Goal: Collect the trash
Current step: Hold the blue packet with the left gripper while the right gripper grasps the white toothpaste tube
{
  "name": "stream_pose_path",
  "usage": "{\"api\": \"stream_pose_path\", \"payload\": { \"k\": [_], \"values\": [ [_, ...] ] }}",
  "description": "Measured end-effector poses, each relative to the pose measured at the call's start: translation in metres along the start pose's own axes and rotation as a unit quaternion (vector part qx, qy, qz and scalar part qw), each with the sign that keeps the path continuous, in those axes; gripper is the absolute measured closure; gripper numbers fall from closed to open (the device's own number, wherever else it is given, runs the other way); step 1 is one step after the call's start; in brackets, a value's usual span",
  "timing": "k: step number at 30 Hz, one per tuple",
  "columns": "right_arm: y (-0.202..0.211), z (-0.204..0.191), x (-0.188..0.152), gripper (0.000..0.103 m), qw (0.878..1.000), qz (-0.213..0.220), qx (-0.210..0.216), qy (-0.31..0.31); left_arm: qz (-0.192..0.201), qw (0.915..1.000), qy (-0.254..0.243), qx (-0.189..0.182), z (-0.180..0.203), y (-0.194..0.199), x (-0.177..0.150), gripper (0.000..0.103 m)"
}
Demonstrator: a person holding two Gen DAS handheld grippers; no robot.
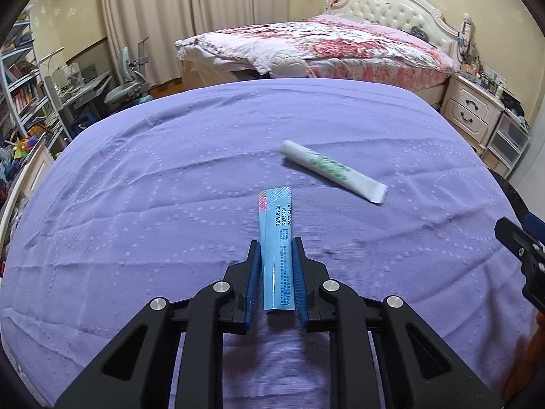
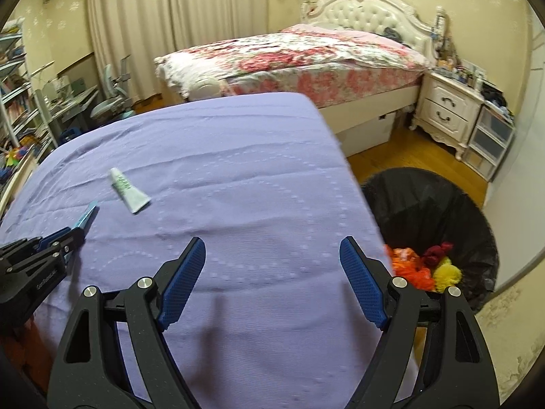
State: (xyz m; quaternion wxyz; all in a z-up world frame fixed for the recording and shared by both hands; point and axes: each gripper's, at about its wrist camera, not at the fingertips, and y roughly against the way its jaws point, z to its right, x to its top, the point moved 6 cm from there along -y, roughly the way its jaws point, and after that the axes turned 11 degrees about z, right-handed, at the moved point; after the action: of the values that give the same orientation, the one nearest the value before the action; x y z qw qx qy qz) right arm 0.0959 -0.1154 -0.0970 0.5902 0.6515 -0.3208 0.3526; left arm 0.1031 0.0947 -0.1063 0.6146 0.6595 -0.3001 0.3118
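Observation:
My left gripper is shut on a blue sachet packet with printed dates, held lengthwise between the pads just above the purple cloth. A white tube with green print lies on the cloth beyond it to the right. In the right wrist view the same tube lies at the left and the left gripper holds the blue packet. My right gripper is open and empty above the cloth's right side. A black-lined trash bin stands on the floor to the right, holding orange, red and yellow scraps.
The purple-covered table ends at its right edge beside the bin. A bed with a floral quilt stands behind, with a white nightstand and plastic drawers to its right. Shelves and a desk chair stand at the left.

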Motion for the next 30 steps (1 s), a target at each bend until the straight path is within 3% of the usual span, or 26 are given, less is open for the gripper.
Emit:
{"api": "stream_pose_path", "payload": {
  "k": [8, 21, 25, 30],
  "values": [
    [-0.022, -0.070, 0.002, 0.024, 0.996, -0.028, 0.062, 0.051, -0.005, 0.9990, 0.025, 0.037, -0.051, -0.003, -0.003, 0.083],
    [-0.067, -0.139, 0.012, 0.035, 0.987, -0.068, 0.096, 0.111, -0.007, 0.9977, 0.048, 0.046, -0.095, -0.015, 0.001, 0.083],
    [-0.076, -0.150, 0.018, 0.042, 0.986, -0.067, 0.097, 0.114, -0.007, 0.9976, 0.052, 0.045, -0.100, -0.017, 0.004, 0.083],
    [-0.081, -0.155, 0.023, 0.059, 0.986, -0.065, 0.099, 0.116, -0.007, 0.9976, 0.056, 0.041, -0.103, -0.018, 0.005, 0.083]
  ]
}}
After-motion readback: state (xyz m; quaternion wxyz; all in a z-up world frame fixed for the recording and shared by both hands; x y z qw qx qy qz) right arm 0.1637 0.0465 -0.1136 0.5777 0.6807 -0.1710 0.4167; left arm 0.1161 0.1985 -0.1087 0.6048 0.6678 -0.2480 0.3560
